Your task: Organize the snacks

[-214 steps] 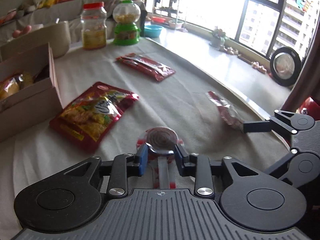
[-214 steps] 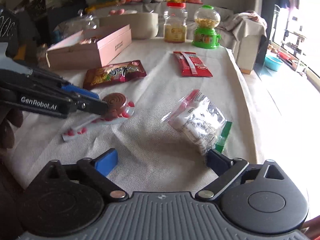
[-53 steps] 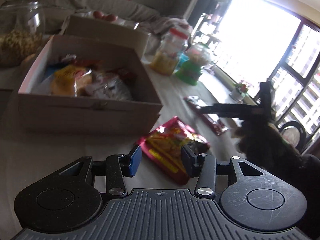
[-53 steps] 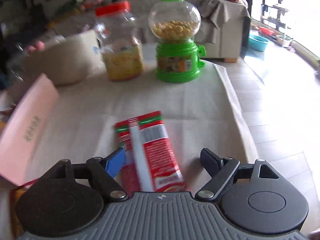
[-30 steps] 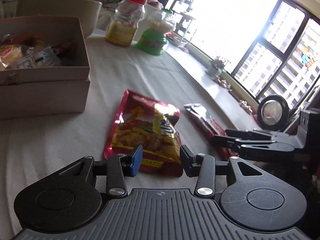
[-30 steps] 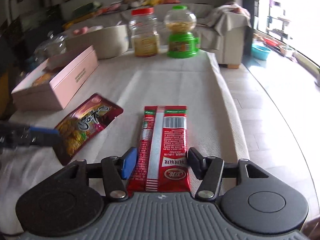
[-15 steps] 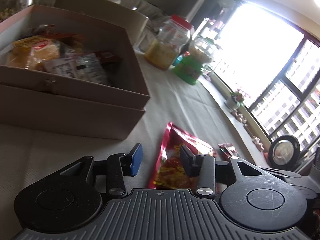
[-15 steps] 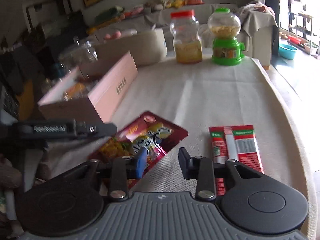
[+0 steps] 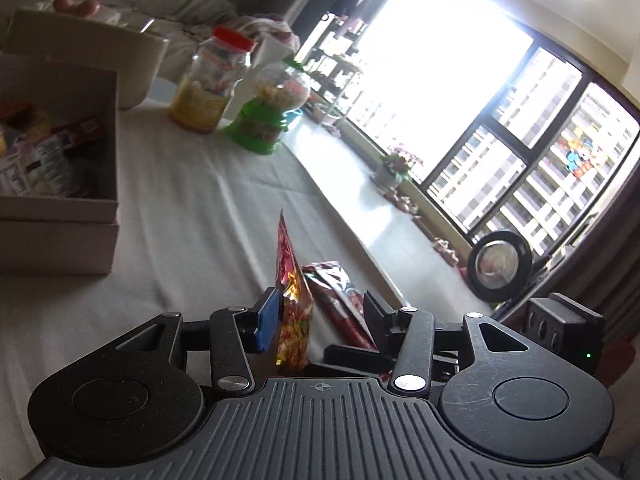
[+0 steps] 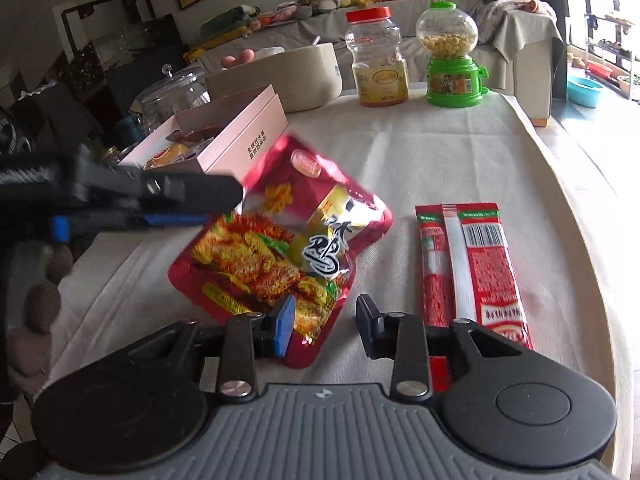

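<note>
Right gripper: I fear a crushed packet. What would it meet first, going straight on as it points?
Probably the red snack pouch: the right gripper has just been closing, that pouch's lower corner between its jaws beside the blue pad. Depth is unclear.

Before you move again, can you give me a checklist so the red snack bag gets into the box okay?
1. Snack bag between the fingers of the left hand-held gripper: ok, it stands on edge there.
2. Firm grip: not ok. The jaws have just been opening, and a gap shows beside the bag.
3. Box open: ok, snacks are already inside.
4. Way to the box: ok, only bare tablecloth lies between.
5. Bag fully off the table: cannot tell.
6. Long red packet out of the way: ok, it lies flat, apart from the bag.
</note>
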### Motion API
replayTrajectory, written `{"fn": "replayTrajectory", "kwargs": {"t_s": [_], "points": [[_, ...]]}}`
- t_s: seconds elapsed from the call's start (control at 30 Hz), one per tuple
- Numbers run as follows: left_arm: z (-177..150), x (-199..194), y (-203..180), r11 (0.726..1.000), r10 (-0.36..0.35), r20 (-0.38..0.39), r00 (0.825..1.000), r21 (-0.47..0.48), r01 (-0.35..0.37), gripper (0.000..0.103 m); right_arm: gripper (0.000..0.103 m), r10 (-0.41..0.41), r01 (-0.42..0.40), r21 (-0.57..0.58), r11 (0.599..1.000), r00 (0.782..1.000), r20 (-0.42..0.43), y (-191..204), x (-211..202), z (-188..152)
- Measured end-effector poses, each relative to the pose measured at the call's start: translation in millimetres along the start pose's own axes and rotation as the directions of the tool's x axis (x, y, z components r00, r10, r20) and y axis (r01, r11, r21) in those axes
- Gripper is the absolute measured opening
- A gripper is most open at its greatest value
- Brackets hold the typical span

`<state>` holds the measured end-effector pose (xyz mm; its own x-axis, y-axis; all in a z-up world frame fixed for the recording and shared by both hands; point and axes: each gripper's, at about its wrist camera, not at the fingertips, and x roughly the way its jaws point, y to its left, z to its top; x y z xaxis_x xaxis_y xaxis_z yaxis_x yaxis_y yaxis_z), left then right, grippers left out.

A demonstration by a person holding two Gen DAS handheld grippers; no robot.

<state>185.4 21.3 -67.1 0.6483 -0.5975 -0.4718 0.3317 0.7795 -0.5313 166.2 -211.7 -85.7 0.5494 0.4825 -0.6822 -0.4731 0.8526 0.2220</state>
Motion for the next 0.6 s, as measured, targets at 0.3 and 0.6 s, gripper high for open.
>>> {"fn": "replayTrajectory", "kwargs": {"t_s": [0.3,0.6], "points": [[0,72,-7,0.981,0.140,-0.094,0.986,0.146,-0.125,0.048,0.035,-0.056,0.056,-0.009,0.998,0.998,0.030,-7,-18,-12],[-8,50,-6,0.984,0.163,-0.127,0.978,0.091,-0.152,0.031,0.072,-0.292,0.291,0.023,0.956,0.951,0.106,-25,-39,-11]]}}
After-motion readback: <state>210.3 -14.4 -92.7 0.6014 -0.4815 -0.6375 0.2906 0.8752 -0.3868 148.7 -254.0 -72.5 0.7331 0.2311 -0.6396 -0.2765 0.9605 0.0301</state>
